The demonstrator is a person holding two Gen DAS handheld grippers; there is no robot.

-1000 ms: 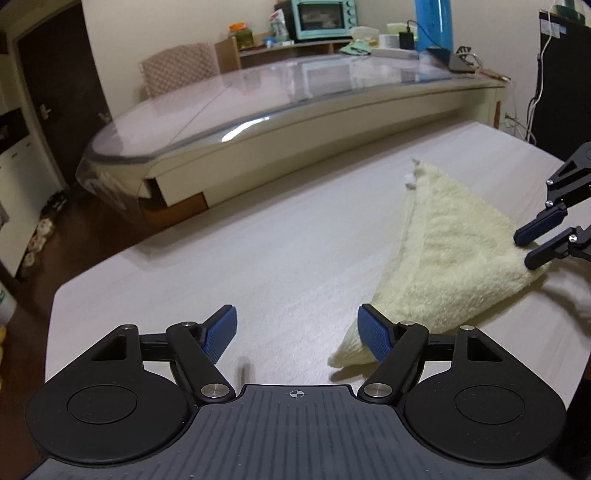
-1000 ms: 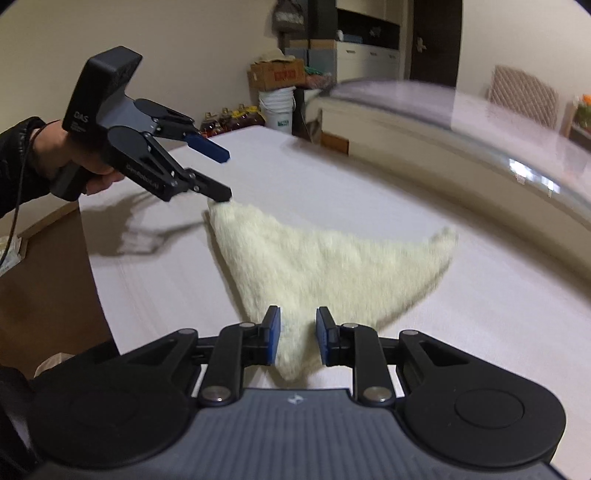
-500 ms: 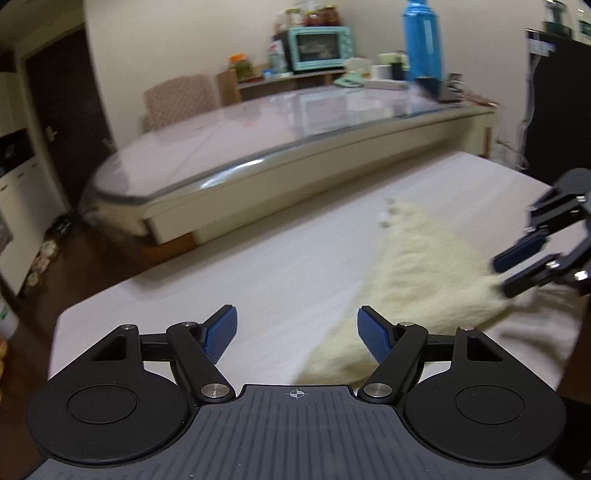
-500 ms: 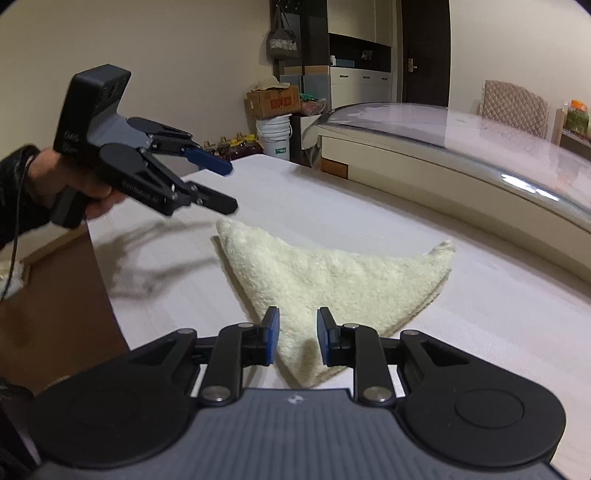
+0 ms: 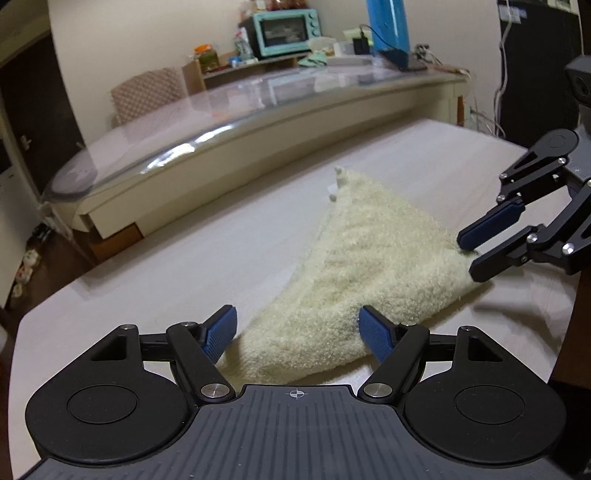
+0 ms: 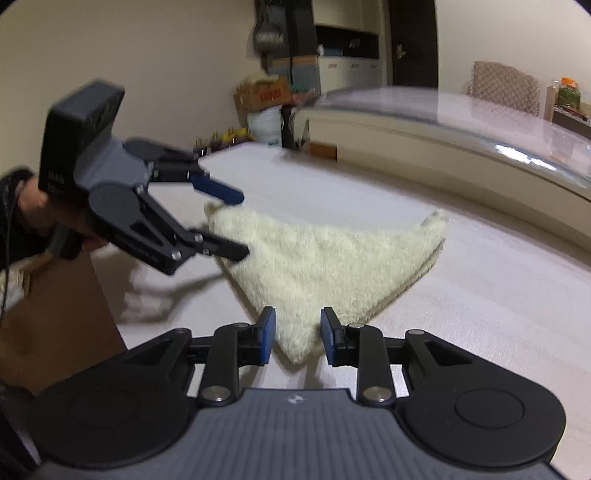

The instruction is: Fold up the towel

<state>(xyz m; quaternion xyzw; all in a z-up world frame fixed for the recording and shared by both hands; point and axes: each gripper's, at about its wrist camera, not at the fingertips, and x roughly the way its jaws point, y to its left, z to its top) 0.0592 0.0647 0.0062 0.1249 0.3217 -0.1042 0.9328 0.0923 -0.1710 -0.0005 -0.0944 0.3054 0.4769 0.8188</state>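
The cream towel [image 5: 354, 273] lies folded into a triangle on the pale tabletop [image 5: 166, 280], one corner at each gripper and the third pointing toward the glass-topped table [image 5: 229, 122] beyond.

The left wrist view shows the left gripper [image 5: 297, 334] wide open, its blue pads straddling the towel's near corner without pressing it. Only this view shows the teal toaster oven [image 5: 284, 31] behind the towel.

The right wrist view shows the right gripper [image 6: 298, 338] with its jaws just opened partway; the towel's tip sits between the pads, free of them. Only here appear the hand [image 6: 44, 214] on the left gripper and a cardboard box [image 6: 267, 94] far past the towel.

Bare tabletop surrounds the towel; its edge runs just beside the towel's near corners.
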